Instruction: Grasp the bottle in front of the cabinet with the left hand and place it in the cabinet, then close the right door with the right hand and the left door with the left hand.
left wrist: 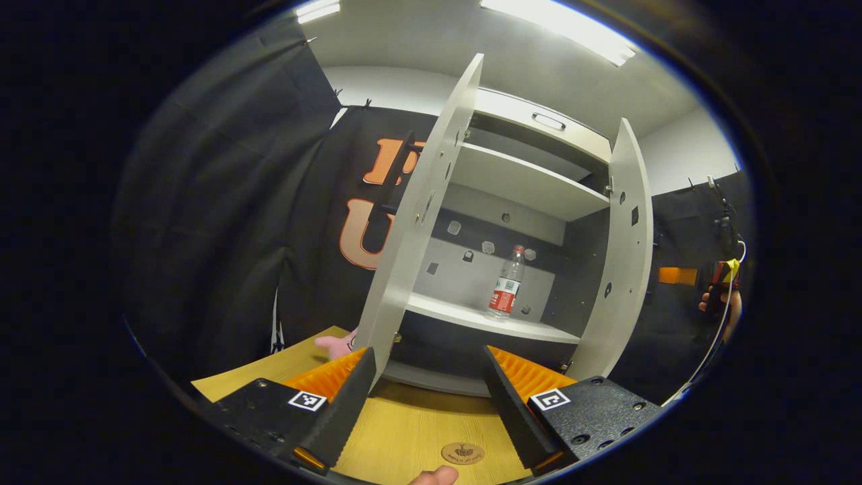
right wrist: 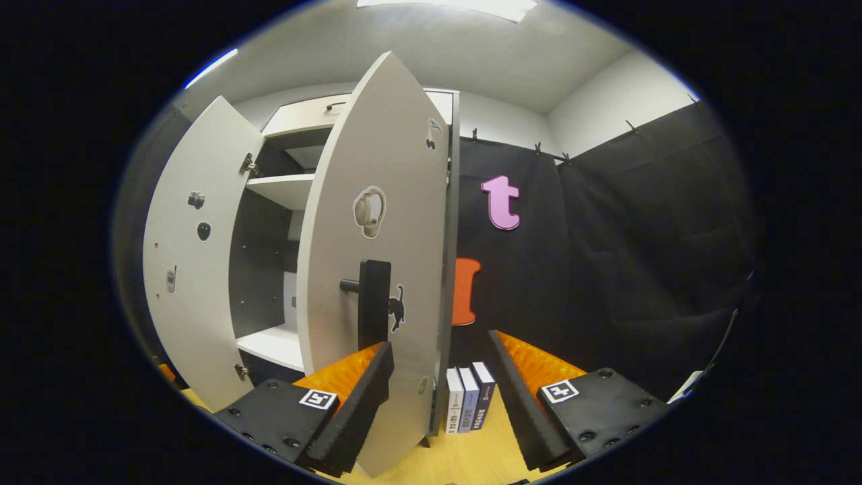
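Glaring ceiling lights point(left wrist: 559, 30), fisheye-warped edges

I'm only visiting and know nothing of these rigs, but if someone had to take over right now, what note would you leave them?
Left gripper: open, empty, facing the open cabinet above the wooden table.
Right gripper: open, empty, right by the right door, near its black handle.
Bottle: upright on the cabinet's lower shelf. That step is done.
Both doors are open; the left door is untouched.
Left to do: push the right door shut with the right gripper, then the left door with the left.
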Available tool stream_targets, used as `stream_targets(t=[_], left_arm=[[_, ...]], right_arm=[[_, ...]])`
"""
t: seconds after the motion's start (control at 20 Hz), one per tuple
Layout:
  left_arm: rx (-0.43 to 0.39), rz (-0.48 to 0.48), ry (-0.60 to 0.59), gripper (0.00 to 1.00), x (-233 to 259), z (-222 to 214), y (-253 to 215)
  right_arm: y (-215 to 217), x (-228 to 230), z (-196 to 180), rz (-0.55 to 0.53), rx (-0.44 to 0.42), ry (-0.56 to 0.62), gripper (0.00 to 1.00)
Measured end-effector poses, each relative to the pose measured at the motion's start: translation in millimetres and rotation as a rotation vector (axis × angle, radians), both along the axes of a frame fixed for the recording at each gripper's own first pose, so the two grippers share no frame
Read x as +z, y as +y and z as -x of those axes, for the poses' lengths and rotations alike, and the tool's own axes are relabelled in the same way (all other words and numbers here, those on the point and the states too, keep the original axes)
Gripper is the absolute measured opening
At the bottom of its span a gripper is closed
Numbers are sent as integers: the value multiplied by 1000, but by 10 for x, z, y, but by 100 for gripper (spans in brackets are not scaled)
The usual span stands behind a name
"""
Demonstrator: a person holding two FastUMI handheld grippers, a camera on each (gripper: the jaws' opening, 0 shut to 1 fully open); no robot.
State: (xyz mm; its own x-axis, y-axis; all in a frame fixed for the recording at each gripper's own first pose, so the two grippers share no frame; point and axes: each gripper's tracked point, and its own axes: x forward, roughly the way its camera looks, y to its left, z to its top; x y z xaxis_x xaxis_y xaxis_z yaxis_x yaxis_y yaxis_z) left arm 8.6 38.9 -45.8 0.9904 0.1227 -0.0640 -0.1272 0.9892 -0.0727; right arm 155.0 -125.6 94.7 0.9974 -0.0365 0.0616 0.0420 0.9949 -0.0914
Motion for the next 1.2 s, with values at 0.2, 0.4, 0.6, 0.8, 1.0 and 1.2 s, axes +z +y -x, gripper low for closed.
stream_targets(t=[0.2,0.4,0.6,0.8,1.0,1.2], left_arm=[[37,-7,3,95,-12,-3,39],[84,-14,-13,95,-38,-18,82],[127,-12,-25,95,-58,-12,133],[184,-14,-40,95,-91,-19,219],[237,-15,-59,95,-36,54,393],[302,-20,-71,97,-5,189,608]], right_arm=[[220,-16,-163,16,63,7,94],[571,-116,-342,3,131,29,94],[767,-201,-535,-21,171,50,94],[870,-213,-650,-29,190,44,94],[989,-245,-801,-38,181,51,94],[1062,-264,-913,-9,167,43,94]])
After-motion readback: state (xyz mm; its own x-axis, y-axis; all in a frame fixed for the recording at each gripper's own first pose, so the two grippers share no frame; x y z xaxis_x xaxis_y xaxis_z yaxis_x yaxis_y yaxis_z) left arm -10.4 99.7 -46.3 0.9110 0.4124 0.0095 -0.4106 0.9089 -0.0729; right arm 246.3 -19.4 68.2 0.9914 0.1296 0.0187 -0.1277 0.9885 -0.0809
